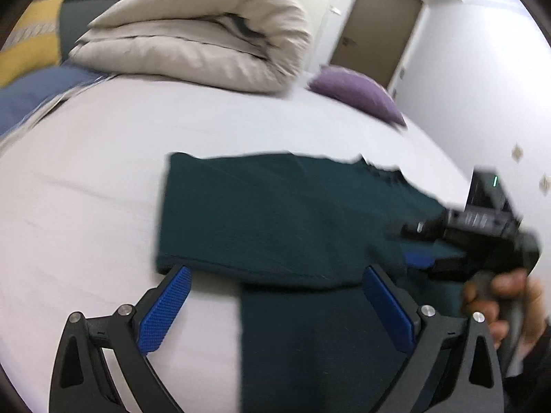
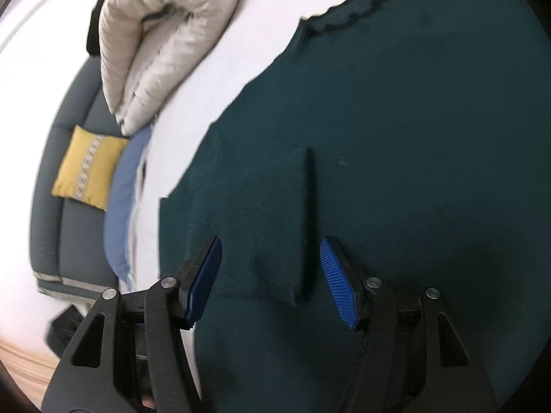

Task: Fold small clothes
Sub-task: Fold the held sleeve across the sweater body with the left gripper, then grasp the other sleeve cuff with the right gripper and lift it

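Note:
A dark green sweater (image 1: 275, 213) lies flat on the white bed sheet (image 1: 86, 189), with a sleeve folded across its body. My left gripper (image 1: 275, 292) is open and empty, its blue pads just above the sweater's near edge. In the right wrist view the sweater (image 2: 413, 120) fills most of the frame, and its folded sleeve cuff (image 2: 275, 227) lies between the fingers. My right gripper (image 2: 272, 265) is open, hovering over the cuff. It also shows in the left wrist view (image 1: 423, 254), at the right, held by a hand.
A folded beige duvet (image 1: 199, 34) lies at the back of the bed, and a purple pillow (image 1: 358, 93) at the back right. A grey sofa (image 2: 65, 186) with a yellow cushion (image 2: 87, 168) stands beside the bed. A brown door (image 1: 375, 24) is behind.

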Demonstrator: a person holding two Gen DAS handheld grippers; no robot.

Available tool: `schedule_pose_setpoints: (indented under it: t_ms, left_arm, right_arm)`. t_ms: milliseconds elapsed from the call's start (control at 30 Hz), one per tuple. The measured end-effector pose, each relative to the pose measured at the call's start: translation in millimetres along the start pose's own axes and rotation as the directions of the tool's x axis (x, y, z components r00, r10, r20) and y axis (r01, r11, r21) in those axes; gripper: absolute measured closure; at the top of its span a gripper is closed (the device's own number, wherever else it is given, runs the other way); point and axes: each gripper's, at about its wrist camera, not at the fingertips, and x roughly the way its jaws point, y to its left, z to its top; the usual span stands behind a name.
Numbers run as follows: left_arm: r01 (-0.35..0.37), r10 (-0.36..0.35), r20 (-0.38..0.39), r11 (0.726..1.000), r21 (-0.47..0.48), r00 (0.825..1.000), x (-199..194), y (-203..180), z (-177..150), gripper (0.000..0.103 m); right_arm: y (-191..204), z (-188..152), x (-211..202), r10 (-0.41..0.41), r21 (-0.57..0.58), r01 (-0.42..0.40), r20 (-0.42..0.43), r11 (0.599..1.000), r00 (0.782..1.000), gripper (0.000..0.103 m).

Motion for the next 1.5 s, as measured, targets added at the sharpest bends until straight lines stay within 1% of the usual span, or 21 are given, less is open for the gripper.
schedule_pose_setpoints:
  t_ms: [67, 100, 133, 167, 200, 267, 367, 433, 533, 633, 733, 767, 900, 1100, 1167, 1300, 1367, 1400, 1433, 1467, 1500]
  left_arm:
    - [0.005, -0.004, 0.008, 0.998, -0.055, 1.000, -3, 19, 7, 0.008]
    - [0.007, -0.007, 0.009, 0.997, -0.073, 1.000, -4, 24, 10, 0.009]
    - [0.012, -0.011, 0.012, 0.996, -0.092, 1.000, -6, 31, 12, 0.010]
    - [0.016, -0.014, 0.018, 0.993, -0.114, 1.000, -7, 37, 14, 0.011]
    - [0.017, -0.014, 0.025, 0.991, -0.131, 1.000, -8, 43, 17, 0.012]
    - [0.013, -0.008, 0.035, 0.989, -0.145, 0.999, -10, 50, 22, 0.015]
    - [0.020, -0.014, 0.037, 0.987, -0.157, 0.999, -6, 55, 31, 0.025]
    - [0.022, -0.017, 0.036, 0.987, -0.157, 0.999, -3, 54, 37, 0.031]
    - [0.036, -0.032, 0.028, 0.987, -0.157, 0.999, 7, 50, 45, 0.039]
    - [0.046, -0.045, 0.006, 0.986, -0.160, 0.999, 27, 43, 52, 0.040]
    - [0.044, -0.049, -0.027, 0.985, -0.167, 0.998, 49, 39, 59, 0.042]
    - [0.043, -0.050, -0.041, 0.986, -0.161, 0.998, 58, 35, 62, 0.042]
    - [0.002, -0.010, -0.080, 0.996, -0.094, 0.997, 86, 21, 72, 0.043]
    - [-0.060, 0.055, -0.117, 0.997, -0.041, 0.992, 116, 22, 86, 0.044]
    - [-0.068, 0.063, -0.153, 0.997, -0.028, 0.986, 129, 24, 89, 0.044]
    - [-0.068, 0.066, -0.160, 0.998, -0.012, 0.985, 139, 25, 95, 0.045]
    - [-0.072, 0.071, -0.165, 0.997, 0.001, 0.984, 142, 24, 97, 0.061]
    - [-0.072, 0.072, -0.173, 0.997, 0.006, 0.982, 144, 24, 97, 0.077]
    - [-0.066, 0.067, -0.182, 0.998, 0.012, 0.981, 146, 22, 96, 0.085]
    - [-0.072, 0.078, -0.183, 0.997, 0.037, 0.980, 147, 18, 95, 0.087]
    - [-0.082, 0.093, -0.171, 0.994, 0.070, 0.981, 147, 13, 96, 0.094]
  right_arm:
    - [7, 2, 11, -0.028, -0.038, 0.029, 0.006, 0.999, 1.000, 0.057]
    - [10, 3, 13, -0.049, -0.056, 0.050, 0.011, 0.997, 0.999, 0.069]
    - [14, 6, 16, -0.082, -0.076, 0.083, 0.016, 0.994, 0.997, 0.084]
    - [15, 8, 18, -0.105, -0.089, 0.106, 0.019, 0.990, 0.994, 0.092]
    - [17, 9, 18, -0.121, -0.101, 0.123, 0.024, 0.987, 0.992, 0.096]
    - [21, 9, 11, -0.138, -0.141, 0.144, 0.054, 0.979, 0.989, 0.096]
    - [25, 7, -12, -0.148, -0.185, 0.170, 0.127, 0.968, 0.981, 0.097]
    - [18, 12, -30, -0.161, -0.184, 0.191, 0.166, 0.964, 0.973, 0.097]
    - [-3, 20, -53, -0.190, -0.159, 0.222, 0.194, 0.962, 0.962, 0.097]
    - [-33, 24, -81, -0.197, -0.122, 0.225, 0.203, 0.967, 0.959, 0.097]
    - [-53, 21, -96, -0.210, -0.099, 0.235, 0.210, 0.967, 0.955, 0.097]
    - [-55, 19, -95, -0.210, -0.094, 0.234, 0.213, 0.968, 0.954, 0.097]
    - [-65, 23, -99, -0.213, -0.097, 0.239, 0.220, 0.966, 0.952, 0.097]
    - [-70, 22, -114, -0.236, -0.127, 0.276, 0.265, 0.953, 0.935, 0.097]
    - [-72, 24, -117, -0.240, -0.126, 0.281, 0.268, 0.951, 0.933, 0.097]
    - [-74, 23, -117, -0.253, -0.130, 0.295, 0.270, 0.947, 0.929, 0.097]
    - [-76, 22, -116, -0.259, -0.130, 0.302, 0.273, 0.944, 0.926, 0.097]
    - [-76, 21, -116, -0.261, -0.130, 0.305, 0.276, 0.943, 0.925, 0.097]
    - [-77, 20, -117, -0.262, -0.130, 0.306, 0.278, 0.943, 0.924, 0.097]
    - [-78, 19, -117, -0.265, -0.128, 0.310, 0.281, 0.942, 0.922, 0.097]
    - [-77, 19, -117, -0.271, -0.128, 0.316, 0.283, 0.940, 0.920, 0.097]
